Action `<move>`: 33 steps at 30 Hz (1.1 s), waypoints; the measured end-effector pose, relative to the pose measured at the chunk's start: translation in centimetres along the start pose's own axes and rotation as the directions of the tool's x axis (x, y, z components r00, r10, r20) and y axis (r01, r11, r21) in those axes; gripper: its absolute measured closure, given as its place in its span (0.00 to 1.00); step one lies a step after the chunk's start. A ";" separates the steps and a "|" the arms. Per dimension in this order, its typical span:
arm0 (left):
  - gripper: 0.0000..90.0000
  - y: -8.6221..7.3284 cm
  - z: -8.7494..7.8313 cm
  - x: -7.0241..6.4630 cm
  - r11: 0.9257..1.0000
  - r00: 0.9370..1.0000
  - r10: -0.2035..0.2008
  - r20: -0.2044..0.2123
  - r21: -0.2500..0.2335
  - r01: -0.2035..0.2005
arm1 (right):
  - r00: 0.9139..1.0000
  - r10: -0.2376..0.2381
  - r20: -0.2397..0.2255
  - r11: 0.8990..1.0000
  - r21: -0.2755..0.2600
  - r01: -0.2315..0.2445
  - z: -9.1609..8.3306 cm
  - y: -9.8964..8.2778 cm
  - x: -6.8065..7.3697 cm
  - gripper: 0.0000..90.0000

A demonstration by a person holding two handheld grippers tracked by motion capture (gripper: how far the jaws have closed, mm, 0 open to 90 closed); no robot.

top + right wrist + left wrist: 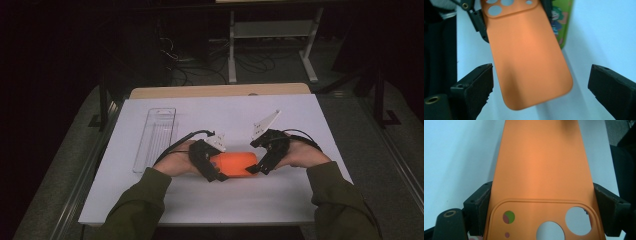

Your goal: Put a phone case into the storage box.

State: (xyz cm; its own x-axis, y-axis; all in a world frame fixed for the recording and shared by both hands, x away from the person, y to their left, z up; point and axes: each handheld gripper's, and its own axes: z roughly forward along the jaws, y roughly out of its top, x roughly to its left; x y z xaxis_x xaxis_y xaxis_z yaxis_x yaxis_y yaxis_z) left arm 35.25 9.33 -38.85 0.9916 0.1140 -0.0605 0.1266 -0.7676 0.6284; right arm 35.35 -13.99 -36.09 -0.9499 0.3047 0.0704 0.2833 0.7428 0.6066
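1. Orange phone case (234, 163) above the white table (150, 200), between both grippers, camera cutouts toward the left one.
2. Left gripper (541, 202) clamped on the case's camera end, 2 pads pressing its long edges.
3. Right gripper (541, 82) spread wide, pads clear of the case's rounded end between them.
4. Clear plastic tray (155, 137) well apart, at left.

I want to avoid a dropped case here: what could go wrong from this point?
1. The orange phone case is gripped by the left gripper at its camera end, while the right gripper stands open around the free end without touching; that end may sag or twist.
2. Something green with a cartoon print shows under the case; it might slip out.
3. The clear tray lies near the left hand; a swing could knock it.
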 end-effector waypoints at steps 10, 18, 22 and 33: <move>0.17 -0.4 0.2 0.2 0.995 0.992 -0.094 -0.081 0.010 0.095 | 0.991 0.111 0.072 0.992 -0.062 -0.107 -0.4 -1.2 -0.4 0.03; 0.17 -0.6 0.5 0.4 0.984 0.975 -0.178 -0.131 -0.002 0.179 | 0.959 0.254 0.126 0.956 -0.180 -0.230 -0.9 -2.8 -0.2 0.02; 0.17 -0.7 0.5 0.5 0.977 0.965 -0.215 -0.151 -0.020 0.214 | 0.939 0.305 0.160 0.936 -0.230 -0.265 -1.1 -3.6 0.0 0.01; 0.17 -0.9 -0.2 1.2 0.963 0.943 -0.269 -0.198 -0.042 0.266 | 0.885 0.422 0.195 0.882 -0.315 -0.351 -0.4 -5.2 1.2 0.01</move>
State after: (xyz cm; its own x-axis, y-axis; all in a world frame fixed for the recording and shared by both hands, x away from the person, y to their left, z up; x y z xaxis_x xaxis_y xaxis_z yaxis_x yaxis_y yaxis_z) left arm 36.33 10.30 -39.32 0.8956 0.4390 -0.0721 0.3845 -0.6825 0.6216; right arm 32.73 -17.73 -38.79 -0.6955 0.6994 0.1645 0.5419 0.3603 0.7593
